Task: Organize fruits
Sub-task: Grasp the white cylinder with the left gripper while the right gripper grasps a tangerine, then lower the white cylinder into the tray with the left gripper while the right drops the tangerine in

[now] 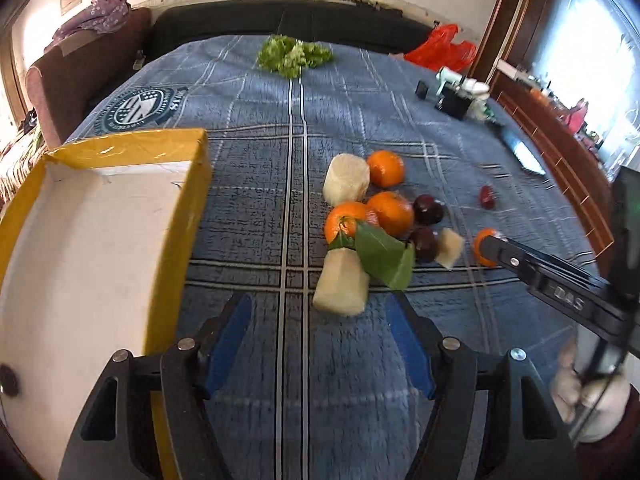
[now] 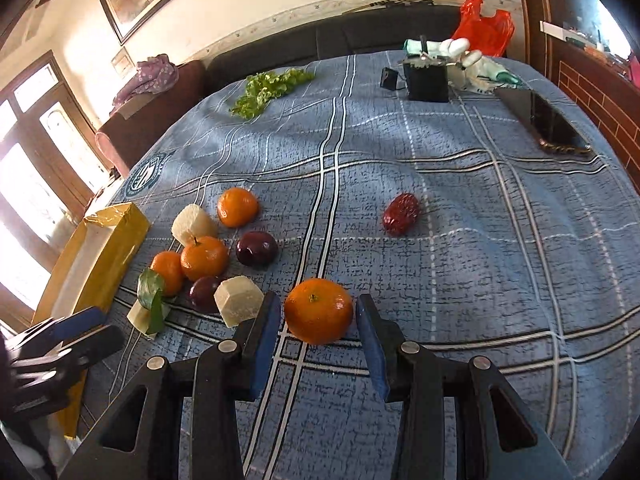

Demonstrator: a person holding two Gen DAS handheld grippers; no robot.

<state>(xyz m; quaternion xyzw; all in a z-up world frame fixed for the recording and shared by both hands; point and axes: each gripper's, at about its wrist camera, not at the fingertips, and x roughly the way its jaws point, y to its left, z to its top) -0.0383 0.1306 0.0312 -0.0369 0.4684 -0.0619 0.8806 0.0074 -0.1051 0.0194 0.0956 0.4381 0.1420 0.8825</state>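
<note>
A cluster of fruit lies on the blue checked cloth (image 1: 260, 208): three oranges (image 1: 390, 212), two dark plums (image 1: 428, 208), and pale peeled chunks (image 1: 346, 178), one of which carries a green leaf (image 1: 384, 256). A red date (image 2: 401, 214) lies apart to the right. My left gripper (image 1: 319, 300) is open just short of the nearest pale chunk (image 1: 342, 284), beside the yellow box (image 1: 100, 220). My right gripper (image 2: 318, 308) is open around a lone orange (image 2: 319, 310) resting on the cloth, with a thin gap at each pad.
Lettuce (image 1: 294, 54), a red plastic bag (image 1: 440, 46) and a black device (image 1: 452, 100) sit at the far side of the cloth. A dark flat tray (image 2: 556, 124) lies near the right edge. A gloved hand (image 1: 588, 396) holds the right gripper's handle.
</note>
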